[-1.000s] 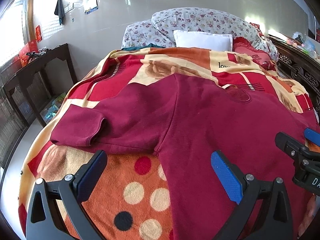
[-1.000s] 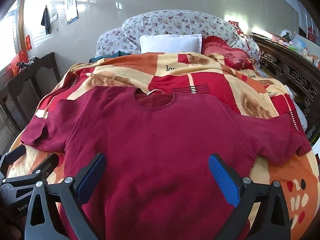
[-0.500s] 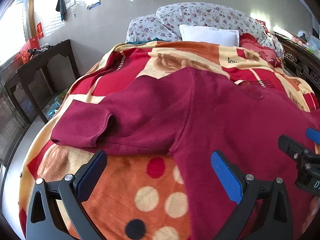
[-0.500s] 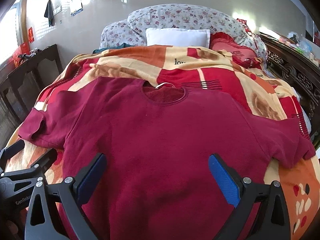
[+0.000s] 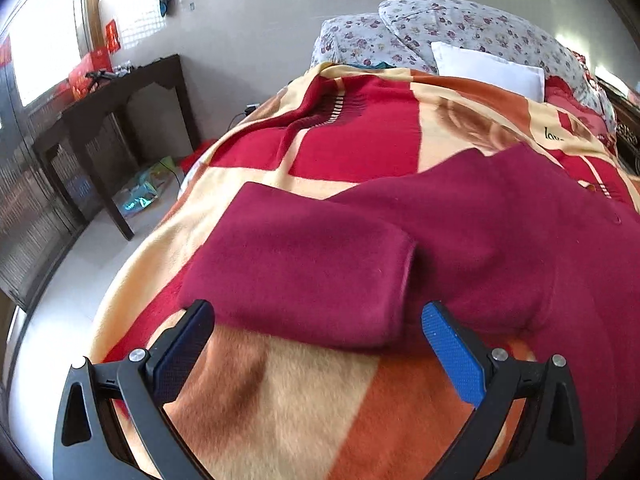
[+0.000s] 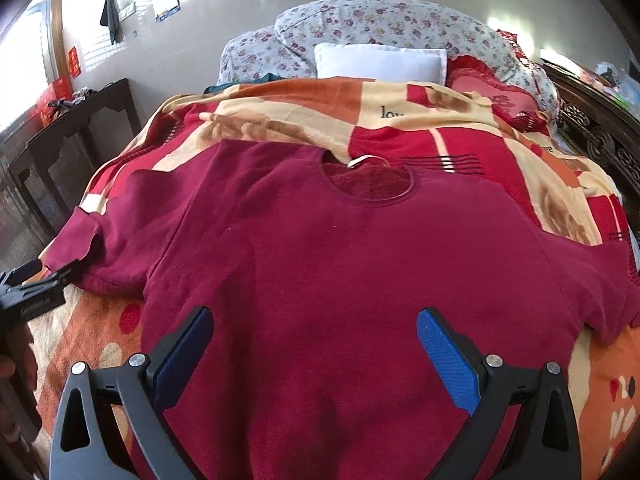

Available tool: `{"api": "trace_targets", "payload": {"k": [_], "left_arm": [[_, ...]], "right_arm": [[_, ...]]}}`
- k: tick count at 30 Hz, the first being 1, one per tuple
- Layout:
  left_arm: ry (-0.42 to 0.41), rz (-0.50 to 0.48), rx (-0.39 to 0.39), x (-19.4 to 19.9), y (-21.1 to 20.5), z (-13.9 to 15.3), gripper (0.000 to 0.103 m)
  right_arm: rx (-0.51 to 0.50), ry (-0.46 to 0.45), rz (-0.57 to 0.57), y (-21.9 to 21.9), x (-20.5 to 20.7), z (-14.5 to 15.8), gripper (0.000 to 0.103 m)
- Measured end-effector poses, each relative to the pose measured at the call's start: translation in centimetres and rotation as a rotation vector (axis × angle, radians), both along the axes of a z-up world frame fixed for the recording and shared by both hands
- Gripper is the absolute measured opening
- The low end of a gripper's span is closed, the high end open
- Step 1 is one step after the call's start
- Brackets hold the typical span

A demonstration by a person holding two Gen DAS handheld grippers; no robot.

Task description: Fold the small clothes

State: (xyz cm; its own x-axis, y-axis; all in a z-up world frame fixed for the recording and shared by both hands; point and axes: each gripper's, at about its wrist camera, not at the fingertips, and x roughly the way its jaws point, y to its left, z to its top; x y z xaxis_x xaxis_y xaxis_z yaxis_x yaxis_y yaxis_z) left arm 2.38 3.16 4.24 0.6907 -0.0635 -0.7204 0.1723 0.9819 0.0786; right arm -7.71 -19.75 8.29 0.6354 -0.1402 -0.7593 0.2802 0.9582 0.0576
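Sweater [image 6: 340, 264]: spread flat, front up, on blanket [image 5: 280, 392].
Left gripper [image 5: 316, 334]: released, jaws wide, at folded-back sleeve [image 5: 304, 268].
Right gripper [image 6: 314, 344]: released, over lower body panel.

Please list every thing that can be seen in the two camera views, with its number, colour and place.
sweater: one, dark red, spread flat on the blanket, neck toward the pillows
left sleeve: one, dark red, end folded back, just ahead of the left gripper
blanket: one, red, orange and cream, covers the bed
white pillow: one, at the head of the bed
floral pillows: two, grey-white with small flowers, behind the white pillow
pink-red cushion: one, right of the white pillow
dark wooden table: one, by the wall, left of the bed
dark cloth: one, hanging on the wall
left gripper: one, black with blue pads, open, at the sleeve
right gripper: one, black with blue pads, open, over the sweater body
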Motion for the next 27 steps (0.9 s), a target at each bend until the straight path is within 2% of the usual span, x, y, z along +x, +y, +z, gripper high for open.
{"api": "trace_targets", "payload": {"k": [4,6,7,8,9,10,12,15,20,24,27], "left_arm": [[-0.021,-0.012,0.002,1.1,-0.4,-0.6,0.101],[-0.018,-0.031,0.019,1.6,-0.9,-1.1,0.085],[-0.018,-0.048,0.028,1.8,-1.2,-1.3,0.082],[-0.021,-0.061,0.03,1.9,-1.4,-1.3,0.07],[-0.027,-0.066,0.033,2.0,-1.5,-1.3,0.055],[-0.026,-0.077,0.024,1.9,-1.5,-1.0,0.048],[-0.005,-0.096,-0.025,1.8,-1.2,-0.2,0.008],[-0.026,-0.114,-0.059,0.8,-1.2,2.7,0.008],[-0.094,-0.223,-0.124,-2.3,-3.5,9.3,0.007],[-0.124,-0.356,-0.213,-4.8,-7.8,14.1,0.005],[-0.129,-0.448,-0.251,-6.4,-12.5,16.3,0.005]], "right_arm": [[-0.003,0.01,0.014,0.3,0.4,-0.4,0.103],[0.001,0.015,0.015,0.3,0.5,-0.5,0.103],[0.006,0.017,0.016,0.3,0.6,-0.6,0.103],[0.011,0.019,0.017,0.3,0.6,-0.7,0.103],[0.016,0.02,0.018,0.3,0.6,-0.7,0.103],[0.019,0.02,0.018,0.3,0.5,-0.7,0.103],[0.024,0.016,0.019,0.2,0.3,-0.5,0.103],[0.034,-0.003,0.019,-0.2,-0.1,0.2,0.103],[0.068,-0.052,-0.031,-2.6,-1.3,1.8,0.103],[0.109,-0.077,-0.074,-5.2,-2.6,2.6,0.103],[0.098,-0.075,-0.102,-7.2,-3.5,3.0,0.103]]}}
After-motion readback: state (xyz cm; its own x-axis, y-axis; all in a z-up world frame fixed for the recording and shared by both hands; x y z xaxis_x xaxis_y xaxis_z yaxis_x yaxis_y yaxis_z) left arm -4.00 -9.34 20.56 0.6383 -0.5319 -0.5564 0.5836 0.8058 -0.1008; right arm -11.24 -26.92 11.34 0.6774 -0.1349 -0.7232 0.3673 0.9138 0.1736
